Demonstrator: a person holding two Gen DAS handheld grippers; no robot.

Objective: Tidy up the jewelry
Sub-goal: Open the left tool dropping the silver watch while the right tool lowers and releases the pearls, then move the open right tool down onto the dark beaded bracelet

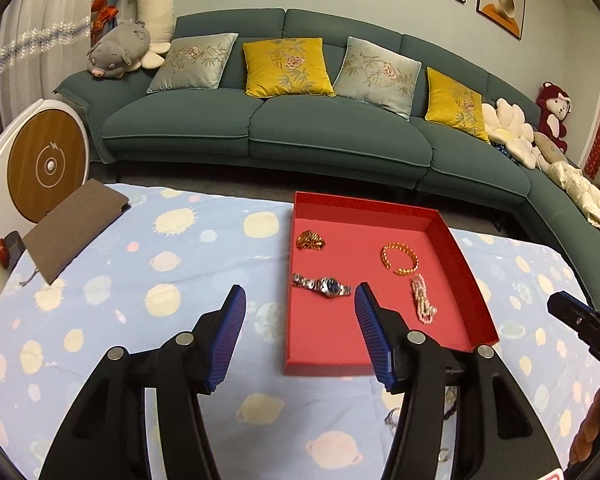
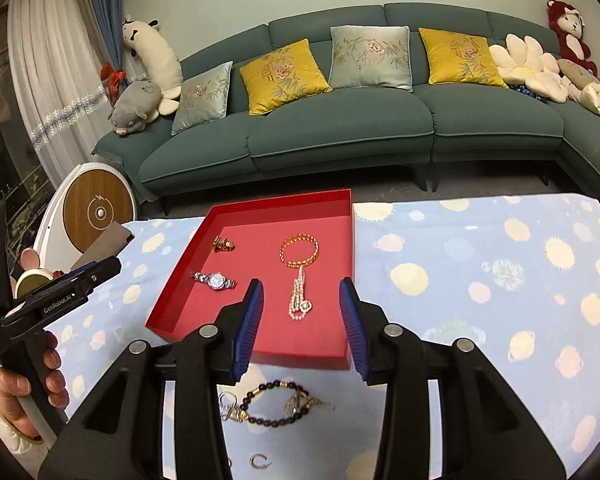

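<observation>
Right tool (image 2: 301, 322) spread, empty; pearl necklace (image 2: 299, 297) just beyond (in red tray (image 2: 180, 320)); left tool (image 1: 300, 330) likewise spread.

I see a red tray (image 2: 180, 316), shallow, rectangular and open-topped, lying flat on the patterned cloth. Inside it: a gold watch (image 2: 223, 244), bunched, near the far left corner; a silver watch (image 2: 215, 280) with a dark dial, lying flat by the left wall; an amber bead bracelet (image 2: 299, 253), an open ring, toward the far right; a pearl strand (image 2: 299, 297), doubled, just below the bracelet. Still outside, near the tray's near edge, I see a black bead bracelet (image 2: 274, 402), gold chain pieces (image 2: 308, 403) and a small silver hoop (image 2: 257, 461).
</observation>
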